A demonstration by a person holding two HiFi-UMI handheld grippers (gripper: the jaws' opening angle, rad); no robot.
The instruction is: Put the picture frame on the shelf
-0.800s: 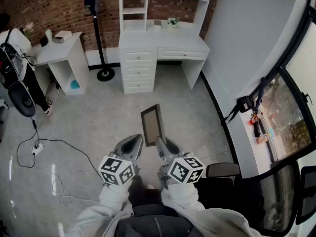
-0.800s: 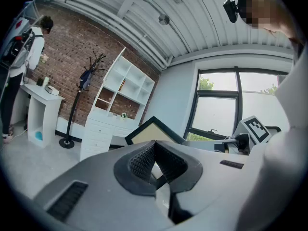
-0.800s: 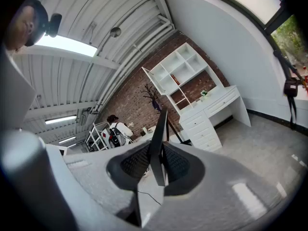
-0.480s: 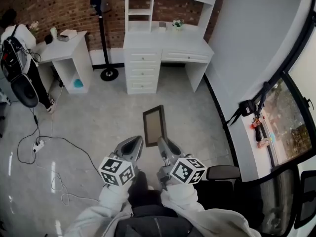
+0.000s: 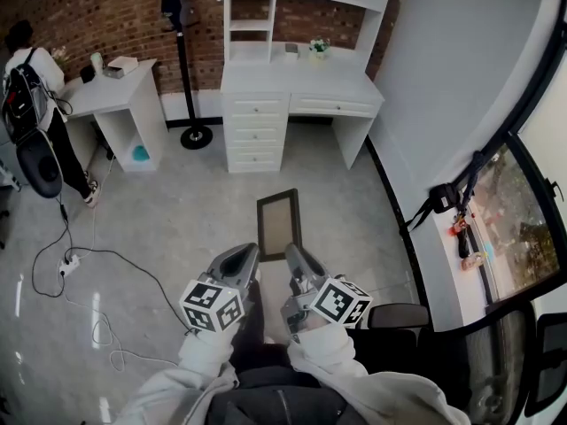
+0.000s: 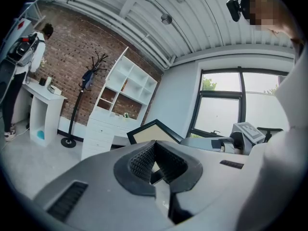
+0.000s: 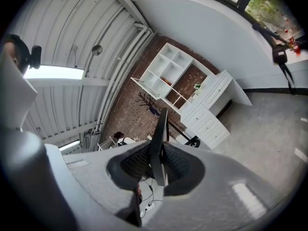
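A dark-framed picture frame [image 5: 278, 223] with a beige panel is held out in front of me, above the grey floor. My right gripper [image 5: 295, 257] is shut on its near edge. In the right gripper view the frame [image 7: 158, 141] stands edge-on between the ribbed pads. My left gripper [image 5: 241, 259] is beside it on the left, shut with nothing in it; its own view shows the pads [image 6: 140, 161] meeting at the tips, with the frame [image 6: 153, 134] beyond them. The white shelf unit [image 5: 292, 3] stands on a white desk [image 5: 301, 82] against the brick wall ahead.
A coat stand [image 5: 184, 60] stands left of the desk. A small white table [image 5: 111, 96] and a person [image 5: 27, 87] with a backpack are at the far left. Cables [image 5: 80, 264] trail across the floor. A black chair [image 5: 403, 317] is at my right, and a window sill [image 5: 465, 237] beyond it.
The view has moved slightly closer to the desk. The frame has turned a little, now showing more of its face. Both grippers keep their hold and place.
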